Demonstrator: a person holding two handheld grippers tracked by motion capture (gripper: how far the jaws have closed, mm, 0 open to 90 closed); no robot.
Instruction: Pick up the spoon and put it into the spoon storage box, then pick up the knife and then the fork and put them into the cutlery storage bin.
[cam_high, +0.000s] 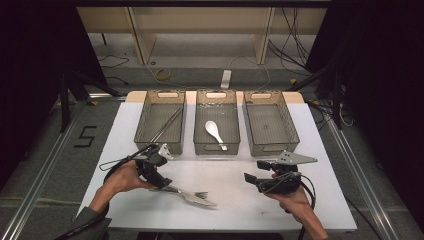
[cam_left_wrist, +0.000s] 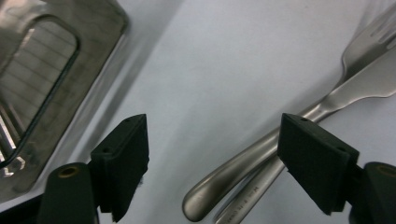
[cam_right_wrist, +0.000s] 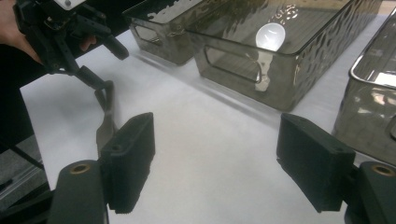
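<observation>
A steel fork (cam_high: 197, 194) and a second steel utensil (cam_high: 210, 202) lie crossed on the white table (cam_high: 230, 200), near its front left. My left gripper (cam_high: 161, 181) is down over their handles. In the left gripper view the left gripper (cam_left_wrist: 215, 128) is open, with both handles (cam_left_wrist: 243, 163) lying between the jaws close to the right pad (cam_left_wrist: 313, 163); the fork's tines (cam_left_wrist: 373, 35) point away. My right gripper (cam_high: 255, 171) hovers open over bare table at the front right, and the right gripper (cam_right_wrist: 217, 128) has nothing between its pads.
Three clear plastic baskets stand in a row at the back. The left basket (cam_high: 141, 120) holds thin metal sticks (cam_high: 167, 125), the middle basket (cam_high: 216, 149) a white spoon (cam_high: 214, 131), and the right basket (cam_high: 292, 130) nothing that I can see.
</observation>
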